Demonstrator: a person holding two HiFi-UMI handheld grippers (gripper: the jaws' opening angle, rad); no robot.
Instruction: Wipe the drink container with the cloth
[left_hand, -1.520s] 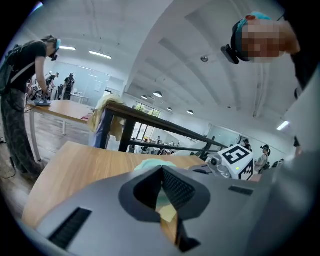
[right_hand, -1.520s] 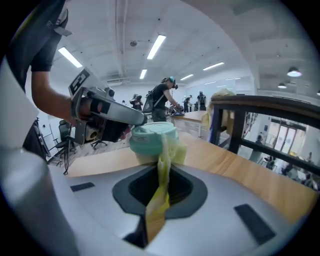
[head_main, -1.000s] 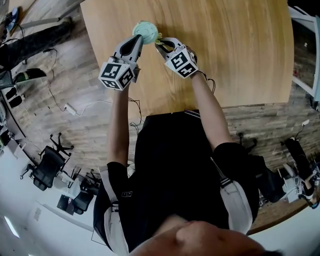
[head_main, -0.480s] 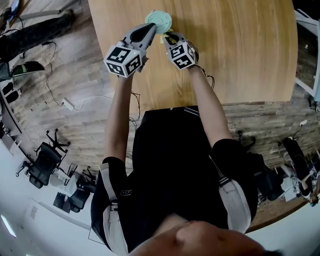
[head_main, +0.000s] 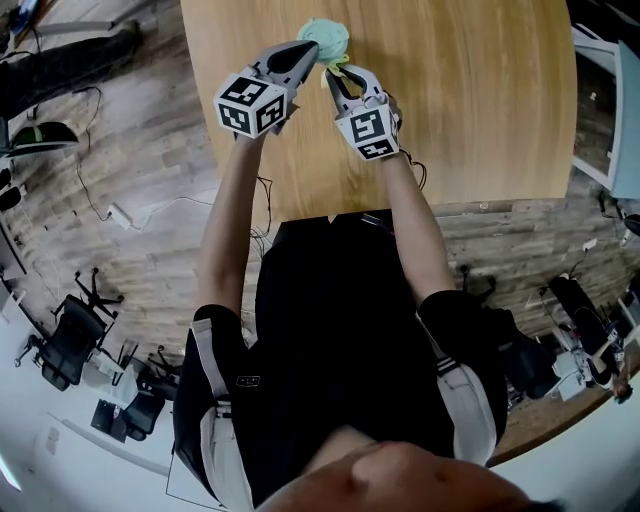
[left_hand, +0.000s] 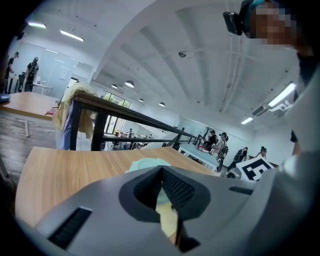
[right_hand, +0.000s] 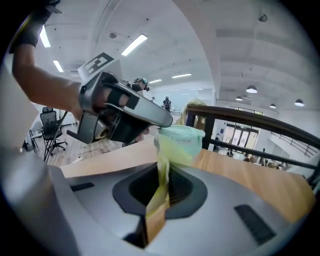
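A mint-green drink container (head_main: 325, 38) stands on the wooden table (head_main: 480, 100) near its far edge. My left gripper (head_main: 312, 52) reaches it from the left and is shut on its rim. In the left gripper view the container (left_hand: 145, 164) shows just past the closed jaws. My right gripper (head_main: 335, 72) is shut on a yellow-green cloth (head_main: 338, 64) right beside the container. In the right gripper view the cloth (right_hand: 161, 185) rises from the jaws and lies against the container (right_hand: 182, 142), with the left gripper (right_hand: 162, 120) on top of the lid.
The table's near edge runs just in front of the person's body. Office chairs (head_main: 70, 340) and cables lie on the wood floor at the left. A black metal rail (left_hand: 125, 112) with a garment hung on it stands behind the table.
Both grippers and the container have moved farther away across the table. The right gripper has turned so that it points more straight ahead, with the cloth still against the container.
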